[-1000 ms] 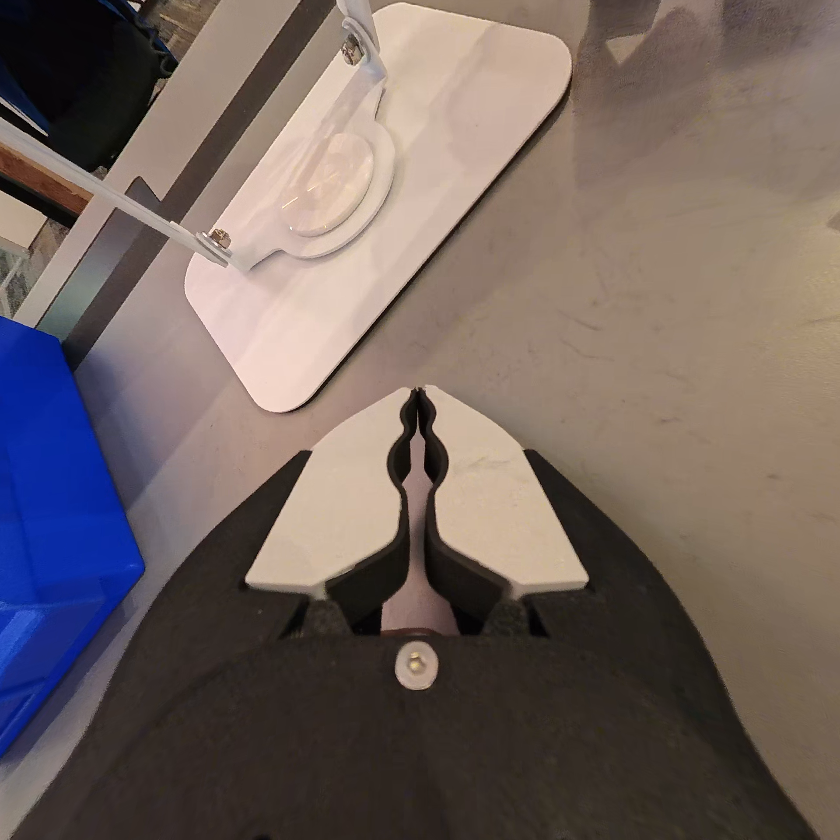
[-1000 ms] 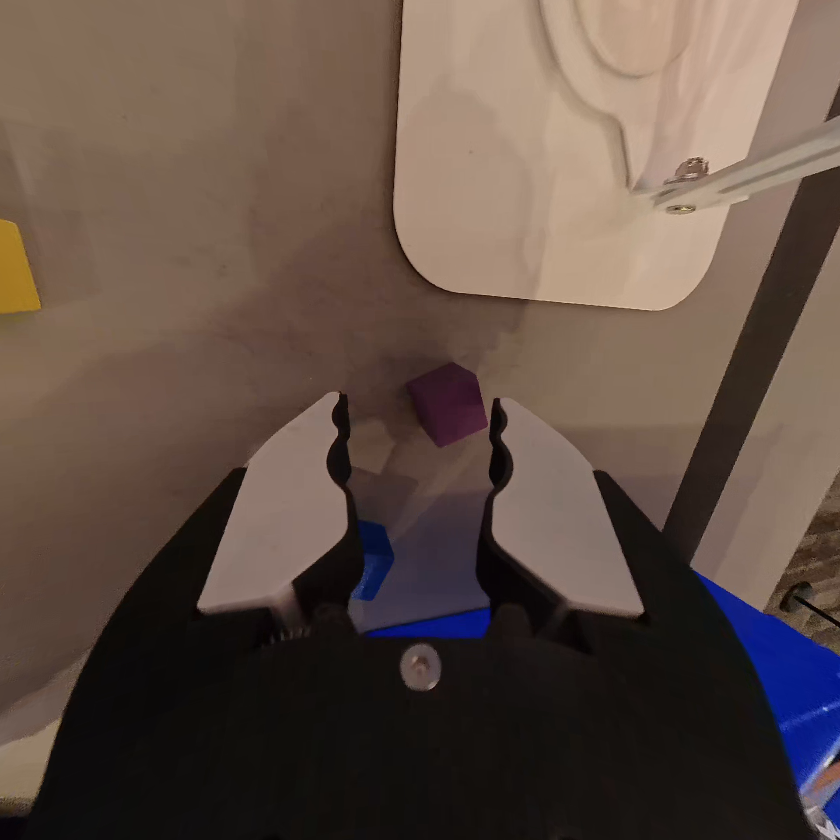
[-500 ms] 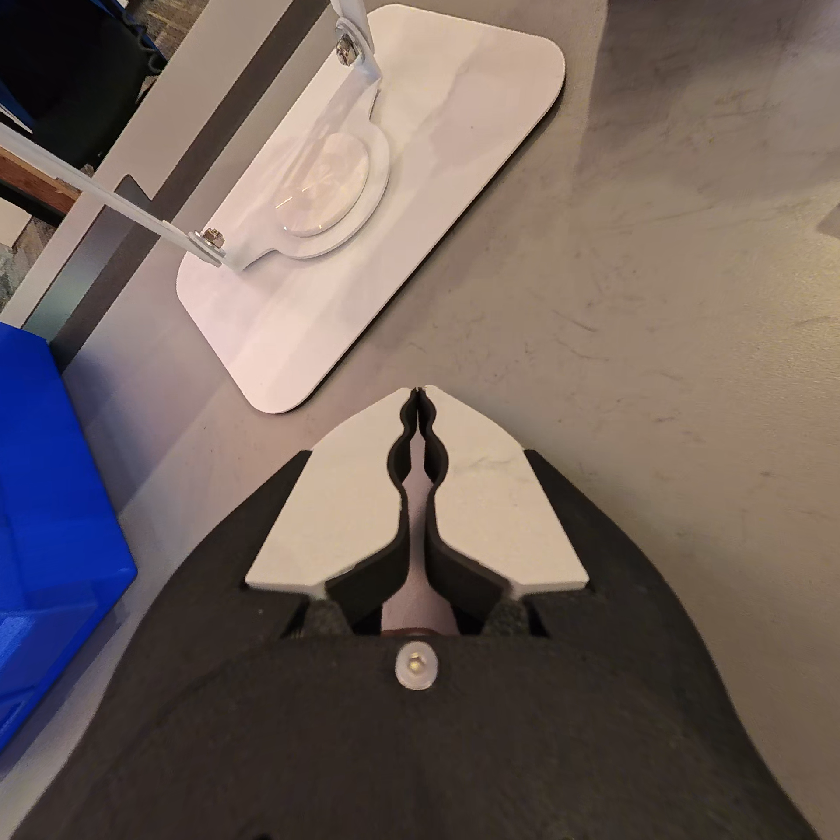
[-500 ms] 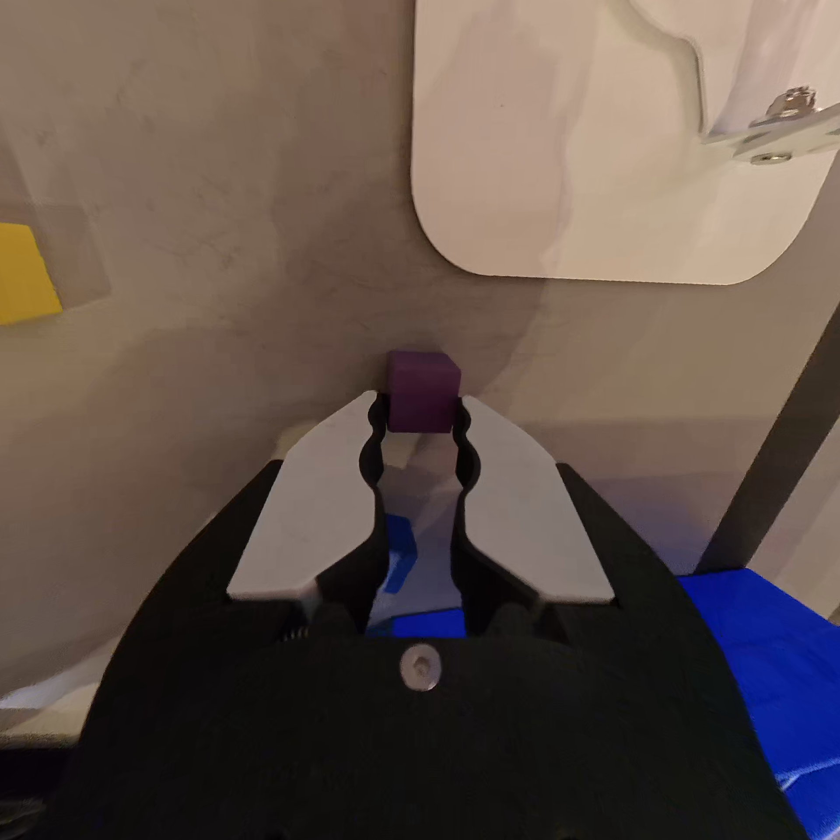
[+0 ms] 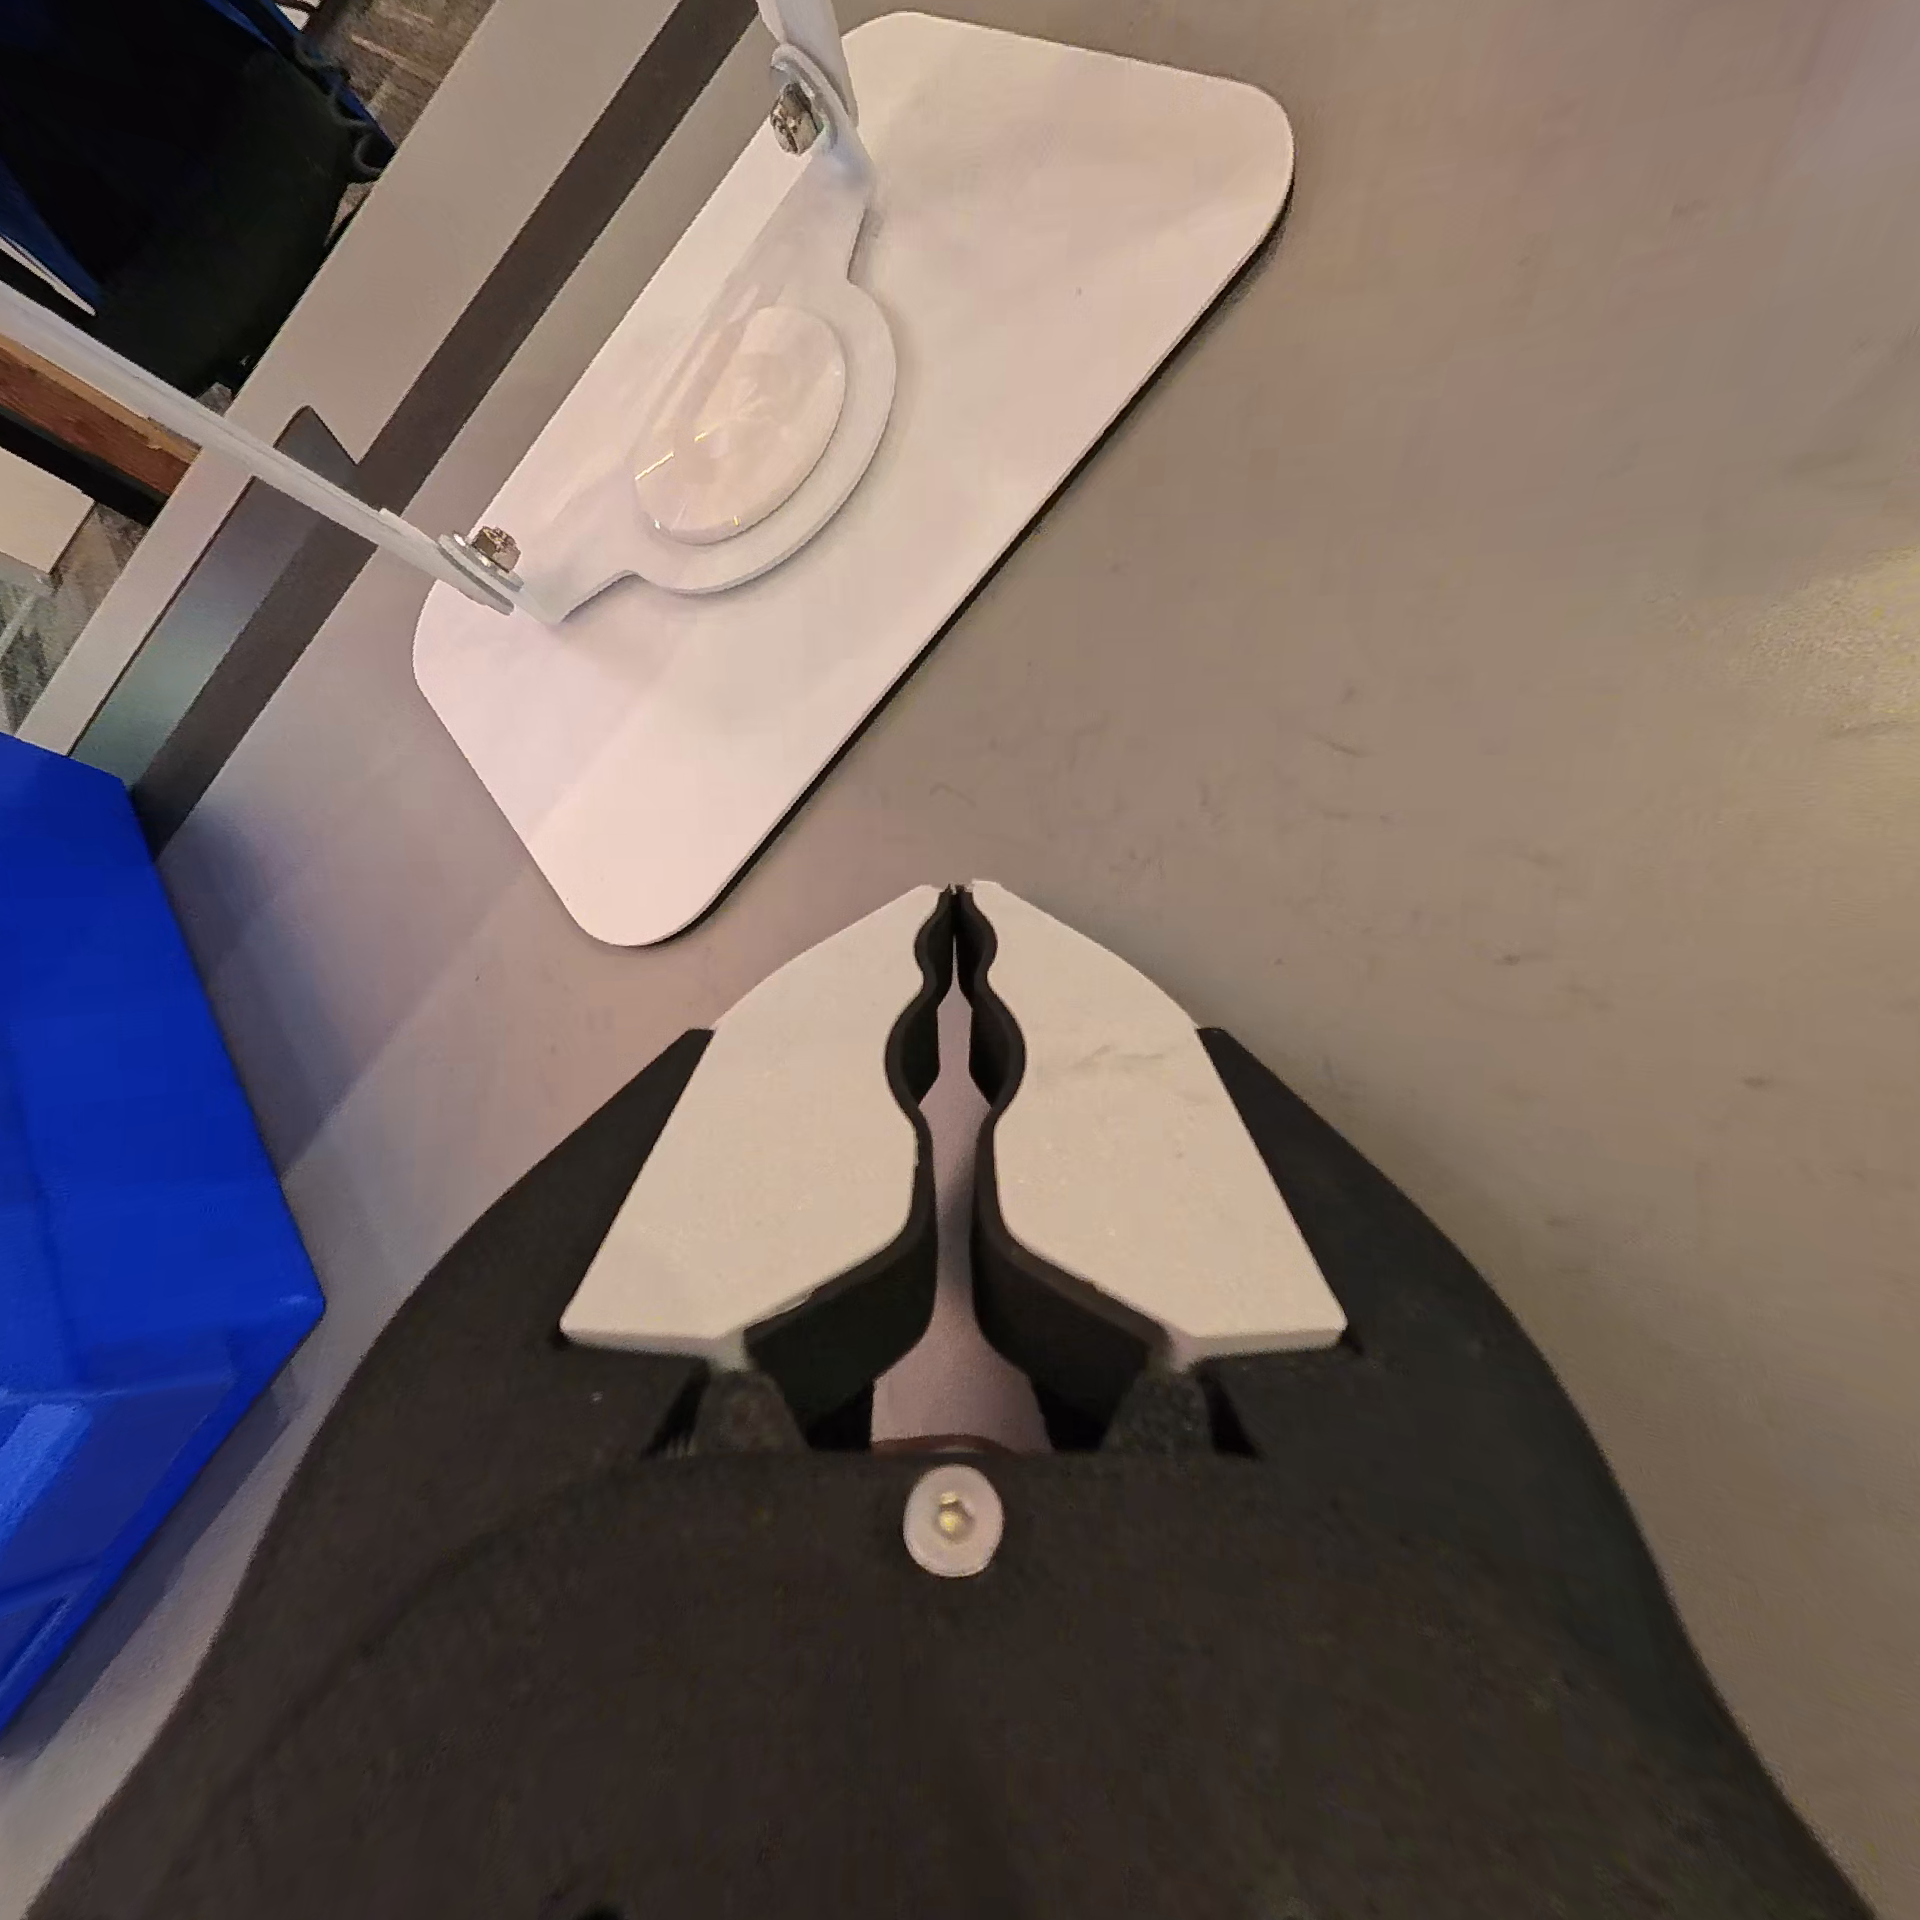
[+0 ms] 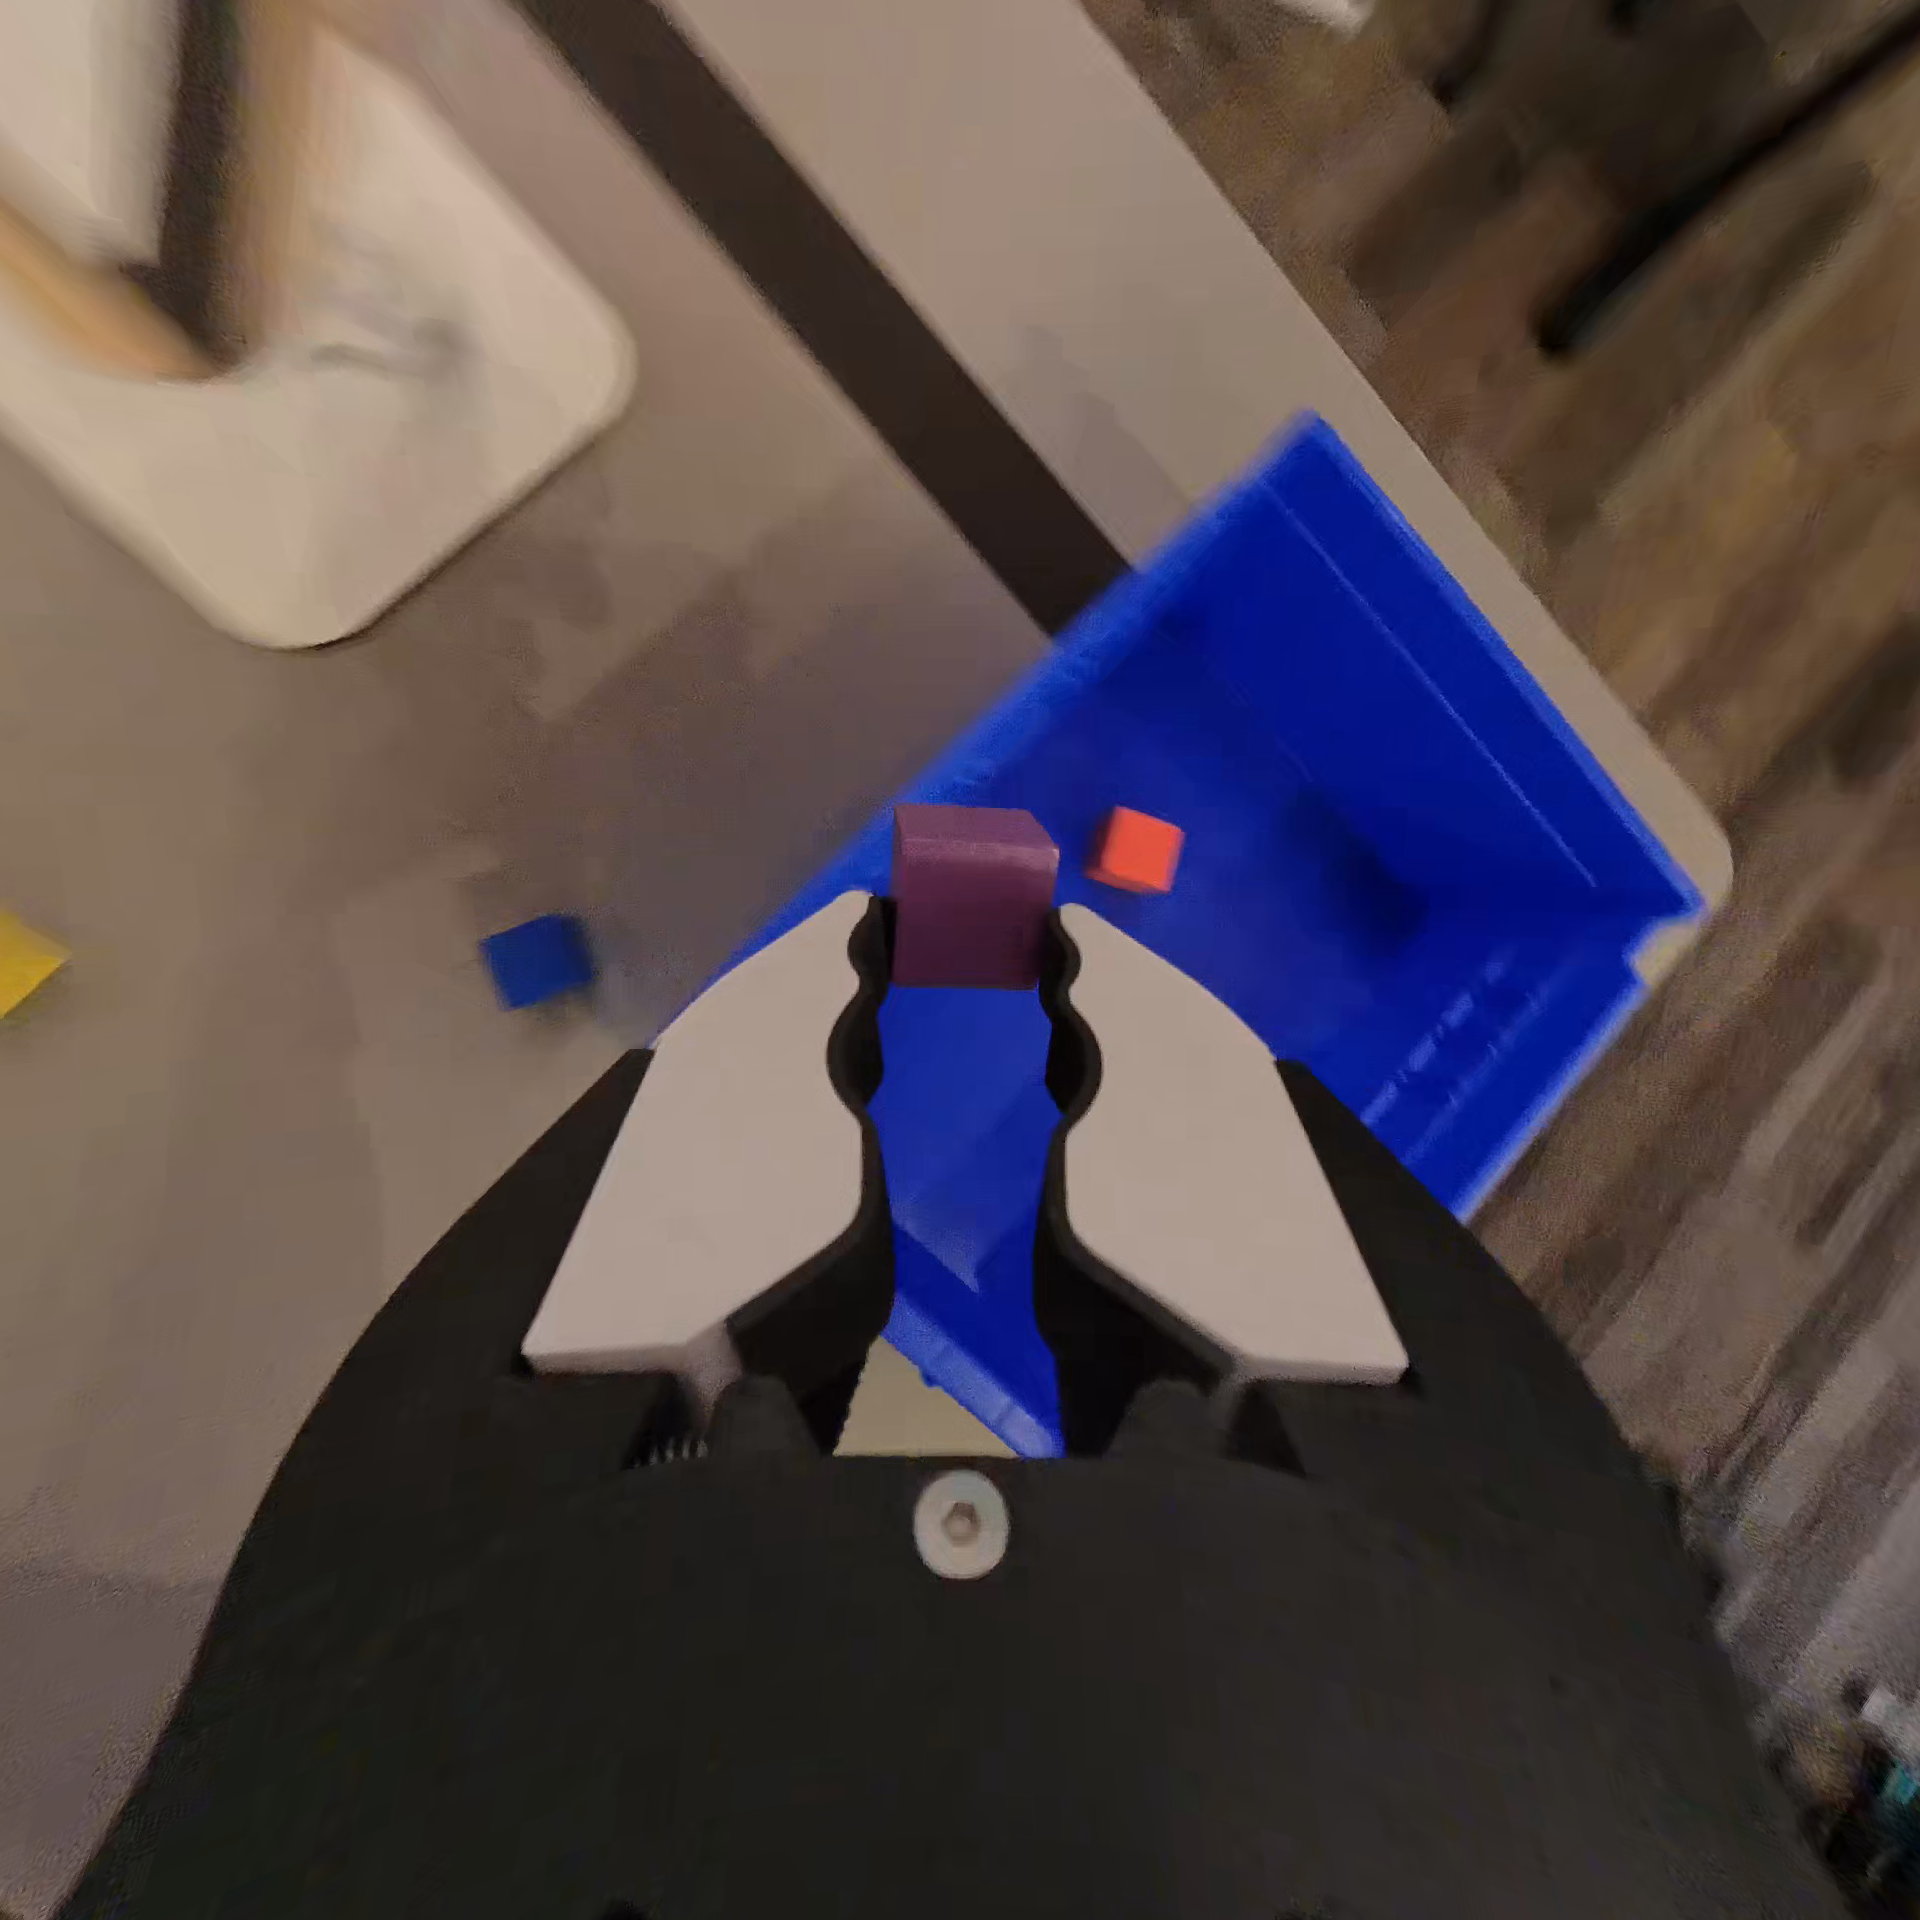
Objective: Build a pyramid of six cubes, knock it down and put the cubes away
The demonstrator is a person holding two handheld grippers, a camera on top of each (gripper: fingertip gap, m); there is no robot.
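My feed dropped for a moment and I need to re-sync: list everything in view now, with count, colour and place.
purple cube: 1, purple, clamped at the right gripper's fingertips, over the bin's near edge
orange cube: 1, orange-red, inside the bin
blue cube: 1, blue, on the table left of the bin
yellow piece: 1, yellow, at the table's far left edge, cut off by the frame
bin: 1, blue, at the table's edge
stand base: 1, white plate with bolted struts, on the table
table: 1, grey
left gripper: 1, black and white, shut, empty
right gripper: 1, black and white, gripping the purple cube
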